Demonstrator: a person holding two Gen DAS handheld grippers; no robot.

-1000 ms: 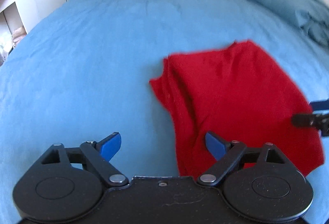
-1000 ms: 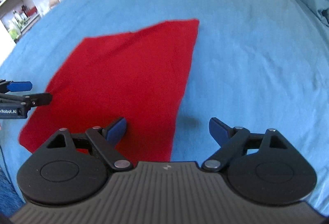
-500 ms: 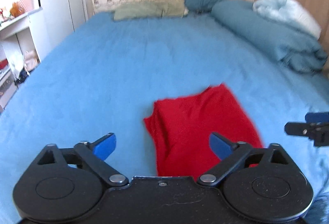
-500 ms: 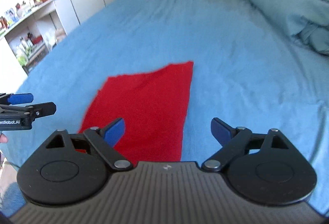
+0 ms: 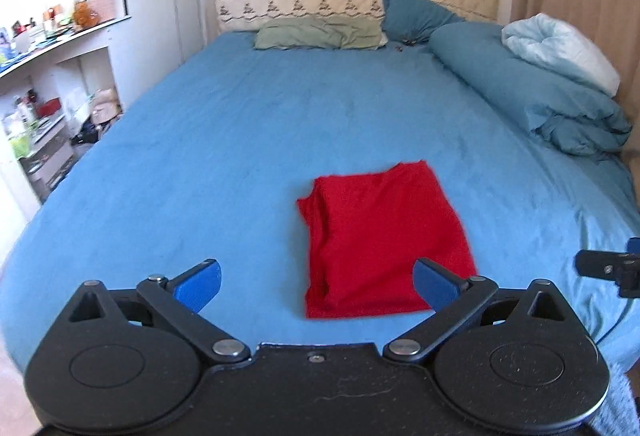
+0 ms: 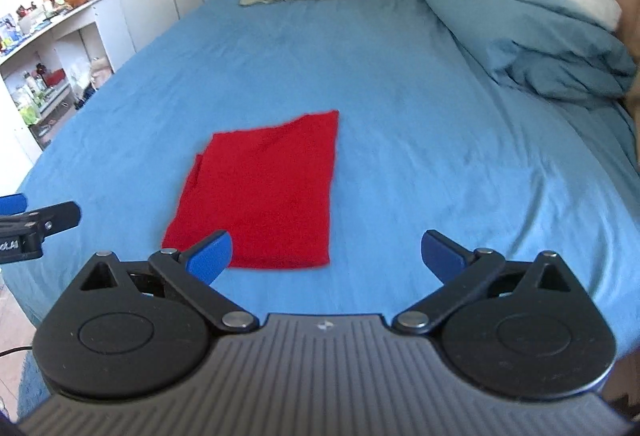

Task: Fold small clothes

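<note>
A red garment (image 5: pixel 384 240) lies folded into a flat rectangle on the blue bed (image 5: pixel 280 124), near its foot. It also shows in the right wrist view (image 6: pixel 264 192). My left gripper (image 5: pixel 316 284) is open and empty, held back from the garment's near edge, above the foot of the bed. My right gripper (image 6: pixel 326 252) is open and empty, also back from the garment, with its left finger overlapping the garment's near left corner in view. Each gripper shows at the edge of the other's view.
A rolled teal duvet (image 5: pixel 532 92) with a pale blanket (image 5: pixel 560 48) lies along the bed's right side. Pillows (image 5: pixel 320 32) lie at the headboard. White shelves with clutter (image 5: pixel 44 108) stand left of the bed.
Both grippers have pulled back and up from the garment, which now lies smaller in view. Both stay open. The garment has not moved.
</note>
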